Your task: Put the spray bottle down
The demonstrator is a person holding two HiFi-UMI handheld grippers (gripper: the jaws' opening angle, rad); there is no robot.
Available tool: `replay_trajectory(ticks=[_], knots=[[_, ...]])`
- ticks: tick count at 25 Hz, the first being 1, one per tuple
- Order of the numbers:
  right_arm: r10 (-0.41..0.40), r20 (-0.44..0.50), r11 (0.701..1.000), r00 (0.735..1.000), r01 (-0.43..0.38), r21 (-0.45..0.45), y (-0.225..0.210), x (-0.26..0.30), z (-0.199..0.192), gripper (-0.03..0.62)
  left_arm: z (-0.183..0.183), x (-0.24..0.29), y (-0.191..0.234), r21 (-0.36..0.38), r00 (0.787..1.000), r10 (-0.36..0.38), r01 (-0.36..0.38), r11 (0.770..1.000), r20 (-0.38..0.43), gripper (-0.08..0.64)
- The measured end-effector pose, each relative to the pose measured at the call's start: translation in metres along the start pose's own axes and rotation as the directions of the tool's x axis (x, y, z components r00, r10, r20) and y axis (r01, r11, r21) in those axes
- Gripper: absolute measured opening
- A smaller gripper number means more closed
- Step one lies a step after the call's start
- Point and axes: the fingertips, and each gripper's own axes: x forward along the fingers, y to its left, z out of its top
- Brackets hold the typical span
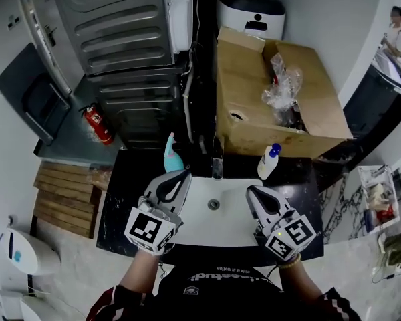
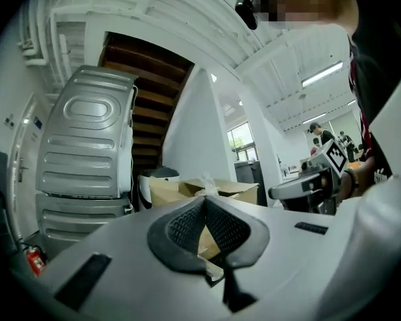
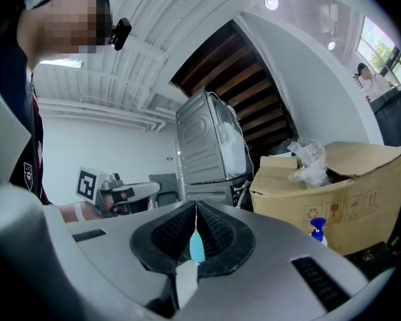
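Head view, described by clock positions around the white sink basin at centre.

**Appliances.** A stack of two grey ribbed metal laundry machines fills 11 o'clock.

**Box.** An open brown cardboard box holding crumpled clear plastic sits at 1 o'clock.

**Counter.** A black stone countertop frames the basin.

**Grippers.** The left gripper lies over the basin's 10 o'clock edge and the right gripper over its 2 o'clock edge. Both point toward 12 o'clock. In its own view the left gripper has its jaws together at the tips with nothing between them. The right gripper likewise has its jaws pressed together and empty. A teal sliver shows through its slit, probably the bottle beyond.

**Bottles.** The teal plastic spray bottle stands upright on the countertop at 11 o'clock, near the left gripper's tips but apart from them. A white plastic bottle with a blue top stands at 1 o'clock, against the box.

**Step in hand.** The set-down appears complete, since the spray bottle rests free of both grippers. What remains, by this reading, is only to draw the left gripper away toward 6 o'clock without brushing the bottle.
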Motion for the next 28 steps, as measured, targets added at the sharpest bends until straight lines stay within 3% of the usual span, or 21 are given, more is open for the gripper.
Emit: replay_trajectory(ticks=[7,28], knots=[[0.026,-0.009,0.999,1.0,-0.026,-0.037,0.006,0.002,-0.003,0.04,-0.024,0.003,-0.028,-0.088,0.998,-0.063,0.062,0.994,-0.015,0.015],[0.02,-0.009,0.999,1.0,-0.02,-0.033,0.005,0.003,-0.001,0.04,-0.019,0.011,-0.031,-0.093,0.996,-0.089,0.09,0.992,0.008,0.015]])
